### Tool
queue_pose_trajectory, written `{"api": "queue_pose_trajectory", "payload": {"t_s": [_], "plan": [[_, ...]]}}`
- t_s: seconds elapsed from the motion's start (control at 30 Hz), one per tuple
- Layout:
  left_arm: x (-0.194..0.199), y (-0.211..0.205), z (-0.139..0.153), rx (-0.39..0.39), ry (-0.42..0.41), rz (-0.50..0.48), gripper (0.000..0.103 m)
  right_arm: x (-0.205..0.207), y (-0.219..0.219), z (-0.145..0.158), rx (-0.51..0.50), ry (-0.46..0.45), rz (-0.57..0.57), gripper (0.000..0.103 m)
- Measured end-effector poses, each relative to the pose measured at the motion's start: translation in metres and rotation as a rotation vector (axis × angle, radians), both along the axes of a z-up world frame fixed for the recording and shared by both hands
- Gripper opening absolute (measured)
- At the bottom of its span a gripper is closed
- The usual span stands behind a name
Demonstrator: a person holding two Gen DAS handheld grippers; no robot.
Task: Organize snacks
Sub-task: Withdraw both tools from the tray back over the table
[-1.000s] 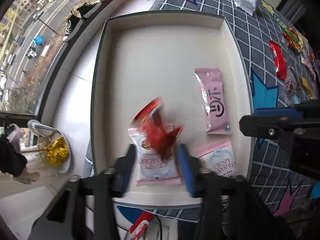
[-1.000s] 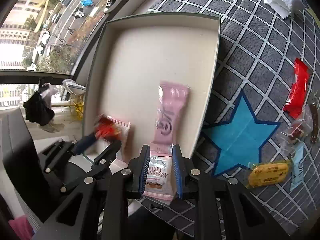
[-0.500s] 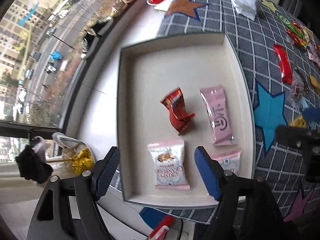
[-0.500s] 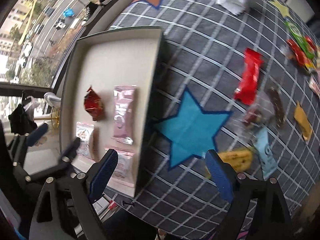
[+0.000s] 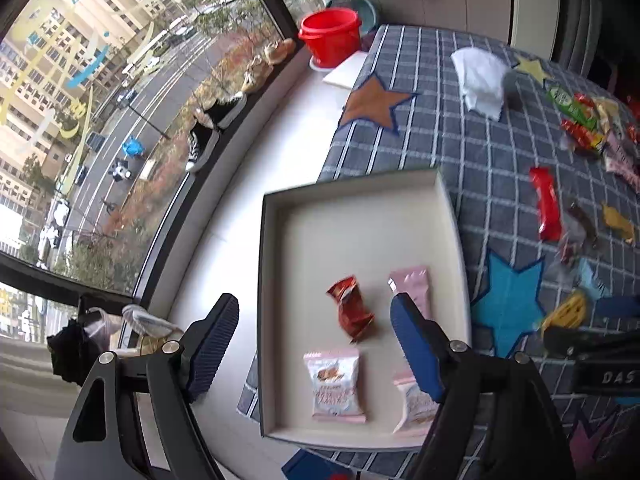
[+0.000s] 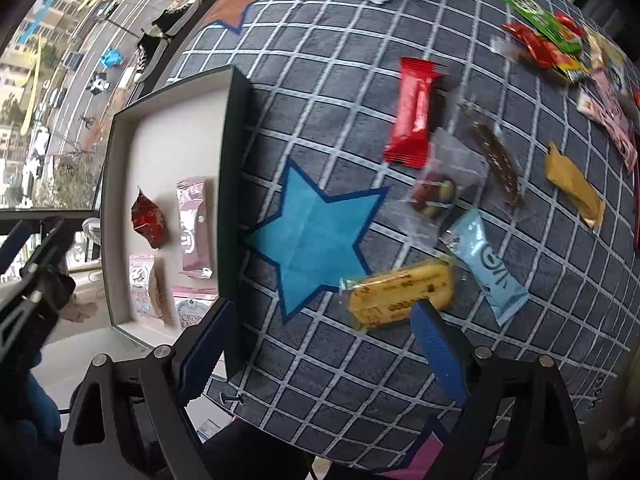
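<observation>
Both grippers gape empty: the left gripper (image 5: 312, 340) above the shallow grey cardboard tray (image 5: 360, 184) holding four snack packets; the right gripper (image 6: 320, 344) near a yellow clear-wrapped biscuit bar (image 6: 400, 294); its slick, perhaps loose film could slip.

A left hand-held gripper (image 5: 314, 346) finger partly hides the pink bar (image 5: 412, 286).

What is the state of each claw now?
Left claw: open, holding nothing.
Right claw: open, holding nothing.
</observation>
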State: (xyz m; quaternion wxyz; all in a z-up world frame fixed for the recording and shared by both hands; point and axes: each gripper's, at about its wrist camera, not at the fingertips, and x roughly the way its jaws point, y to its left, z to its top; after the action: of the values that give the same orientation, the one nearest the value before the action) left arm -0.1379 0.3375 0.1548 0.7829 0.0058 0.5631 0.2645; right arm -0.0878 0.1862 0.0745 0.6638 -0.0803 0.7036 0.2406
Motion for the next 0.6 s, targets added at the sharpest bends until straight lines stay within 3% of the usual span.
{"api": "queue_pose_trajectory", "payload": {"t_s": [0.27, 0.37, 0.43, 0.53, 0.6], "plan": [[0.015, -0.02, 0.0, -0.066, 0.004, -0.059, 0.082, 0.007, -0.022, 0.002, -0.013, -0.014, -0.034, 0.09], [0.017, -0.028, -0.004, -0.116, 0.006, -0.084, 0.082, 0.007, -0.027, 0.01, -0.056, -0.087, -0.014, 0.09], [0.017, -0.028, 0.001, -0.251, -0.049, -0.096, 0.082, 0.006, -0.03, 0.016, -0.069, -0.121, -0.002, 0.09], [0.022, -0.02, 0.019, -0.481, -0.206, -0.075, 0.082, 0.003, -0.037, 0.023, -0.089, -0.165, 0.015, 0.09], [0.033, -0.016, 0.033, -0.583, -0.288, -0.053, 0.082, -0.002, -0.04, 0.026, -0.089, -0.179, 0.03, 0.09]]}}
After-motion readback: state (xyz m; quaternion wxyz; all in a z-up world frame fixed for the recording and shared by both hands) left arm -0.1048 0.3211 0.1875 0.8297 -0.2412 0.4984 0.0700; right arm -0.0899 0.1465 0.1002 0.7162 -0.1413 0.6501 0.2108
